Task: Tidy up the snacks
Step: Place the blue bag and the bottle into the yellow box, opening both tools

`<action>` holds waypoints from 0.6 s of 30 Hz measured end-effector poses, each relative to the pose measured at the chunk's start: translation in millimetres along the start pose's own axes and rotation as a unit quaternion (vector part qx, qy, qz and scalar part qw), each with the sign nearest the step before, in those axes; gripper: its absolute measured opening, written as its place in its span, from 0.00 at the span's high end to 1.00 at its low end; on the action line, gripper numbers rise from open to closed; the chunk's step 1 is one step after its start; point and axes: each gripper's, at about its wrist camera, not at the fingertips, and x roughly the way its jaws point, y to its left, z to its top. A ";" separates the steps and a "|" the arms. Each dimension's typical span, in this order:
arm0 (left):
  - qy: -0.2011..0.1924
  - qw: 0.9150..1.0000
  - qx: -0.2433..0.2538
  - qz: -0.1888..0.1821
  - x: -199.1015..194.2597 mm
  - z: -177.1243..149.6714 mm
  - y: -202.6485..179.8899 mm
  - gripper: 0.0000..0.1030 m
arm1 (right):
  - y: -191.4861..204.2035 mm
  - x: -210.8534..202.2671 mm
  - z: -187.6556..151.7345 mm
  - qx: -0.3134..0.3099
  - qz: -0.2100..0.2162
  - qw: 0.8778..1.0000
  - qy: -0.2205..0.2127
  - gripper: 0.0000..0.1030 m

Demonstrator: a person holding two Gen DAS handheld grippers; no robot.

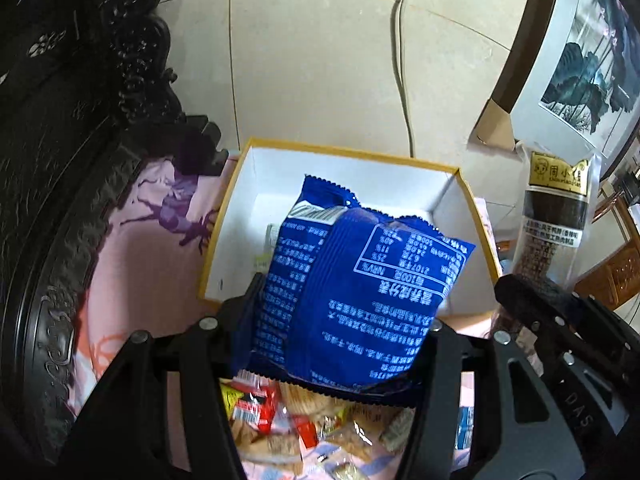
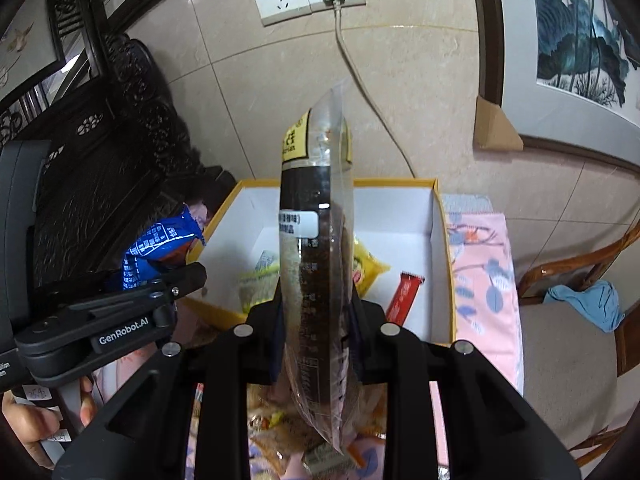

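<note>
Hand-held grippers (image 1: 340,304) (image 2: 316,312) angled downward, loaded.

light: soft, even indoor | glare: mild on wall tiles | edges: fisheye-bent, dark corners | blur: bottom foreground

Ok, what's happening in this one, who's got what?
A person is sorting snacks with two tools. The left hand-held gripper is closed on a blue snack packet, and the right hand-held gripper is clamped on a clear pouch of dark snack. Both are held above a white box with a yellow rim, which already contains a yellow packet and a red stick packet. More loose snacks lie on the pink cloth below.
</note>
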 end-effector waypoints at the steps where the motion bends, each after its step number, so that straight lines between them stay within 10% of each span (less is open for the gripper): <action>1: -0.001 1.000 0.001 0.001 2.3 2.9 -0.4 0.46 | -1.1 0.9 3.6 -0.001 -0.001 1.000 -0.002 0.74; 6: 0.005 1.000 0.006 -0.007 20.4 31.7 -2.3 0.41 | -7.7 19.4 35.6 0.008 -0.009 1.000 0.008 0.67; 9: 0.004 0.999 0.008 0.043 30.6 51.7 0.6 0.04 | -15.5 34.0 54.2 0.014 -0.039 0.999 0.026 0.34; 18: 0.007 0.999 -0.030 0.013 9.8 32.4 42.3 0.03 | -39.6 7.6 13.1 -0.009 -0.026 0.998 0.064 0.28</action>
